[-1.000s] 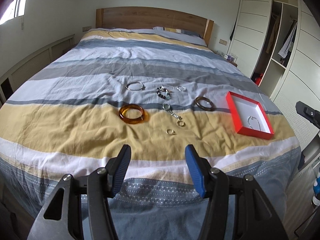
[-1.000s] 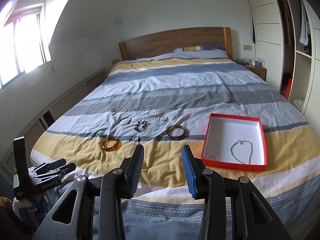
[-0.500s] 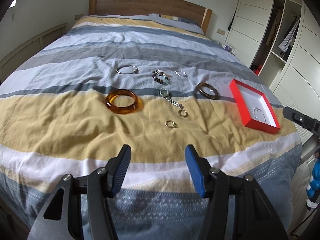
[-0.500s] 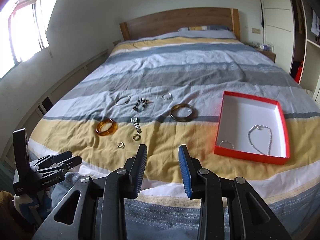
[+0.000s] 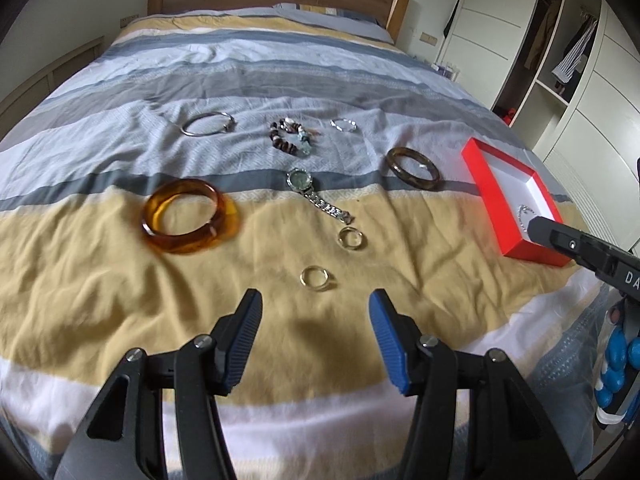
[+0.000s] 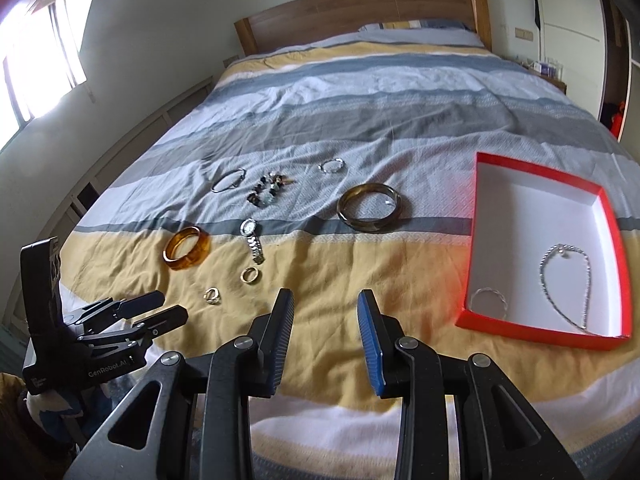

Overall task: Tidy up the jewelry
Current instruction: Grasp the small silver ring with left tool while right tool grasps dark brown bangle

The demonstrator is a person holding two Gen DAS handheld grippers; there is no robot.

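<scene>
Left wrist view: left gripper (image 5: 316, 304) hangs with fingers wide and empty just short of a gold ring (image 5: 315, 278) on the bed (image 5: 100, 300). Beyond the ring lie a second ring (image 5: 351, 237), watch (image 5: 316, 194) and amber bangle (image 5: 188, 216). Right gripper (image 6: 325, 306), fingers narrower but apart and empty, is beside the red box (image 6: 536, 330) holding a necklace (image 6: 566, 284).

Jewelry spread on the bed, box off to my three o'clock.

From my left wrist view, the nearest ring (image 5: 314, 277) lies at twelve o'clock, a second ring (image 5: 351, 237) just behind it, touching the watch (image 5: 316, 195). The wide bangle (image 5: 188, 216) lies at ten o'clock, the thin bangle (image 5: 414, 168) at two. Behind them run the wire bracelet (image 5: 207, 124), bead bracelet (image 5: 291, 138) and small bracelet (image 5: 343, 124). In the box (image 6: 612, 216) lie a necklace (image 6: 565, 285) and a chain bracelet (image 6: 488, 302).
</scene>
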